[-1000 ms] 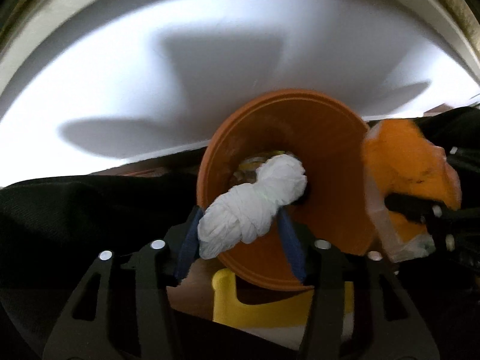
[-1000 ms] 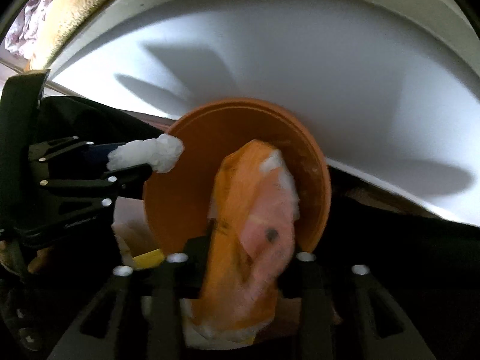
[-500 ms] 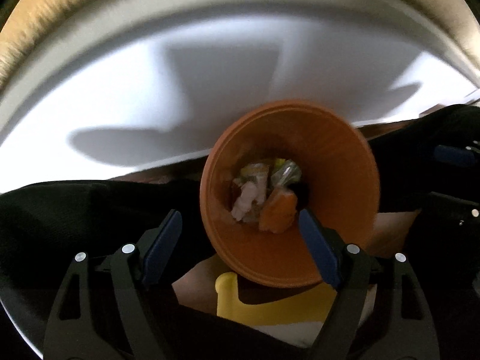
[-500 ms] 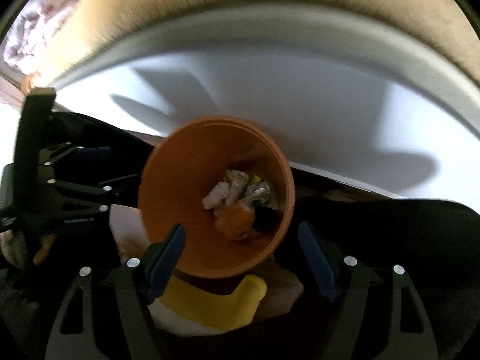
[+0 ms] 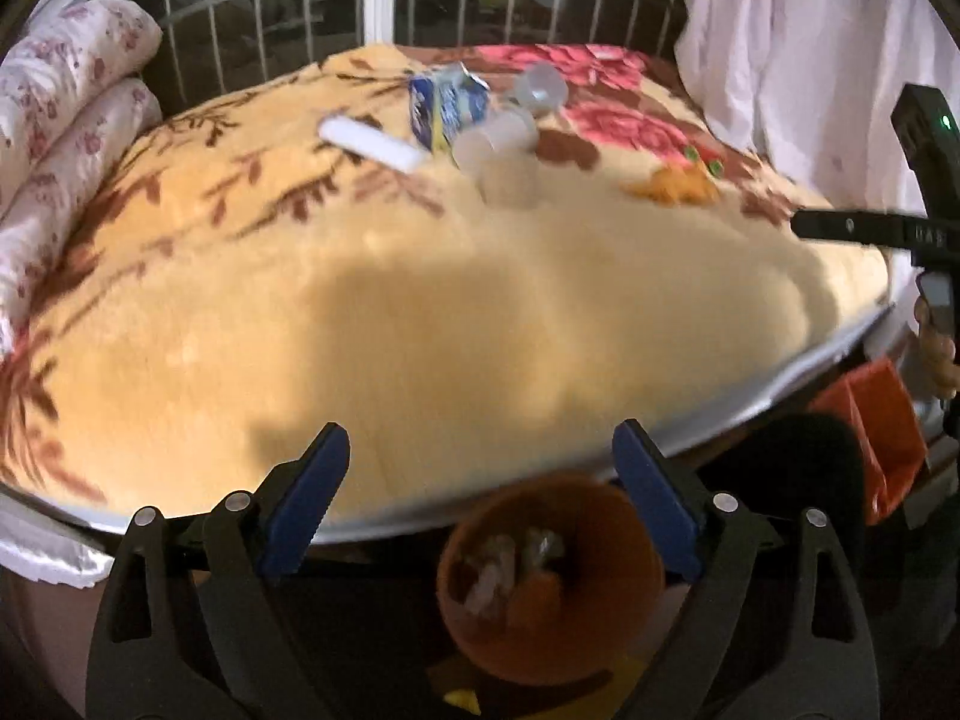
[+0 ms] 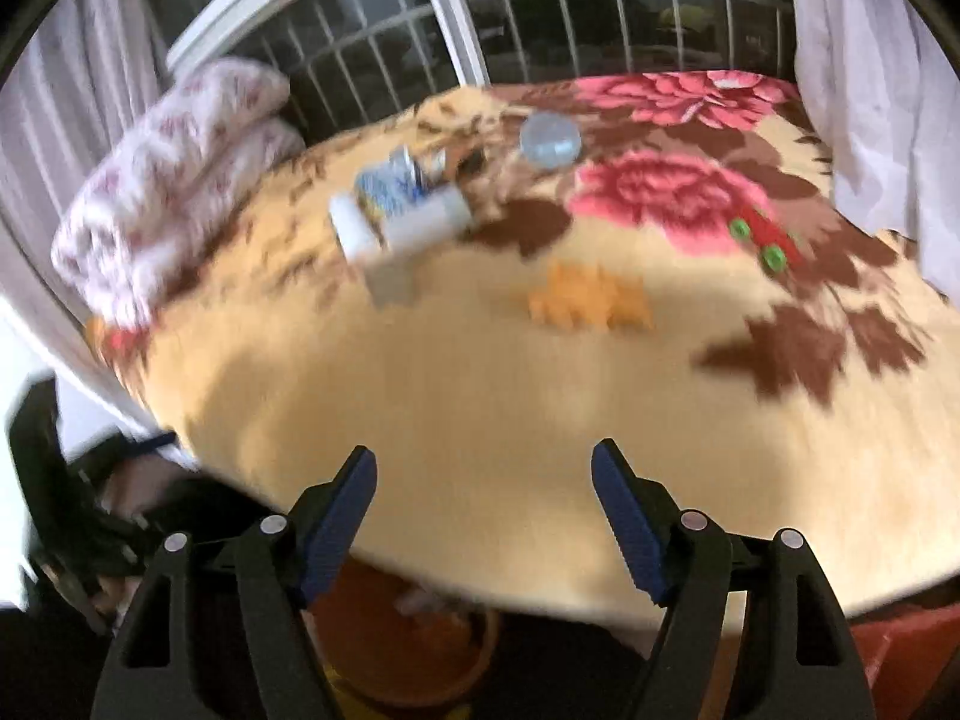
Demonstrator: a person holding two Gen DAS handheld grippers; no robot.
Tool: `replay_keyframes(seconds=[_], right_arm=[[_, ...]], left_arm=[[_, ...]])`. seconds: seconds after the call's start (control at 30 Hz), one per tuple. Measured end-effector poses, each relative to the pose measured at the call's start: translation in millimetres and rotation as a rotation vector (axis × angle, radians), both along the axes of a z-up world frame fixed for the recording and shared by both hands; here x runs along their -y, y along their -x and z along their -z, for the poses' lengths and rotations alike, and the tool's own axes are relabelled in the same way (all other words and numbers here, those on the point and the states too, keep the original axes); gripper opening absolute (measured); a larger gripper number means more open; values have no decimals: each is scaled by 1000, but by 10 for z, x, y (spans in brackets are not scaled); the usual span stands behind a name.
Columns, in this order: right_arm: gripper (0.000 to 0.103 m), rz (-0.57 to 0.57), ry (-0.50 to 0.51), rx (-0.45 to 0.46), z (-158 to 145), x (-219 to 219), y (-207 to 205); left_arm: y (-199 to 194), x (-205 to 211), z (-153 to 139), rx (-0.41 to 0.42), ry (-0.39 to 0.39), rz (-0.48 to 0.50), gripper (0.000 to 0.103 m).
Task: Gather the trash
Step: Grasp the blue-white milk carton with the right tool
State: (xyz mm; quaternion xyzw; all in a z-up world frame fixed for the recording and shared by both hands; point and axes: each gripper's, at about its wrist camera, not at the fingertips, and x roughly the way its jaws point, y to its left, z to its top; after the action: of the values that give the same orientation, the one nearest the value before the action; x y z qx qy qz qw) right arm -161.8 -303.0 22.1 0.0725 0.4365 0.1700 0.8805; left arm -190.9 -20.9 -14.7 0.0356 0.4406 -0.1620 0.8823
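Bed blanket (image 5: 420,312) back in view with carton (image 5: 447,105) and cups (image 5: 498,138) still uncollected, both tongs, left (image 5: 480,498) and right (image 6: 483,516), now empty and opening after dropping tissue and wrapper into orange bin (image 5: 549,576) below

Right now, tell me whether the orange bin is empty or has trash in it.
Not empty. The left wrist view looks down into the orange bin and shows pale crumpled scraps and an orange piece lying at its bottom.

We see warm light on the far half of the blanket (image 5: 420,312), with a broad shadow across its near part. Both views are motion-blurred, and the fisheye bends the window bars (image 6: 372,60) and darkens the corners.
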Motion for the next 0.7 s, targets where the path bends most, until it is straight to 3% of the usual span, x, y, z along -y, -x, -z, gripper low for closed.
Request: replay_keyframes(seconds=[0.1,0.2,0.33,0.43,0.57,0.63,0.67,0.7], right_arm=[[74,-16,-62,14,-136,-66,-376],[75,-30,-59,48,-262,-321,-777],[83,-70,32,85,-215,-913,-1388],[96,-88,110,120,-91,-1330,-1757],[98,-115,225,117,128,-1758,-2231],[89,-117,235,75,240,-1864,-2460],[53,-115,235,43,296,-1882,-2557],[50,-115,229,-1,347,-1884,-2632]], left_arm=[[-203,19,-4,15,17,-7,87],[-391,-18,-35,17,28,-24,87],[-485,-93,-3,-10,86,-43,87],[-489,-156,42,-14,74,-56,87],[-503,-278,93,-22,55,-69,87],[-528,-328,100,-28,68,-76,87],[-550,-351,100,-33,75,-80,87],[-584,-372,90,-38,80,-84,87]])
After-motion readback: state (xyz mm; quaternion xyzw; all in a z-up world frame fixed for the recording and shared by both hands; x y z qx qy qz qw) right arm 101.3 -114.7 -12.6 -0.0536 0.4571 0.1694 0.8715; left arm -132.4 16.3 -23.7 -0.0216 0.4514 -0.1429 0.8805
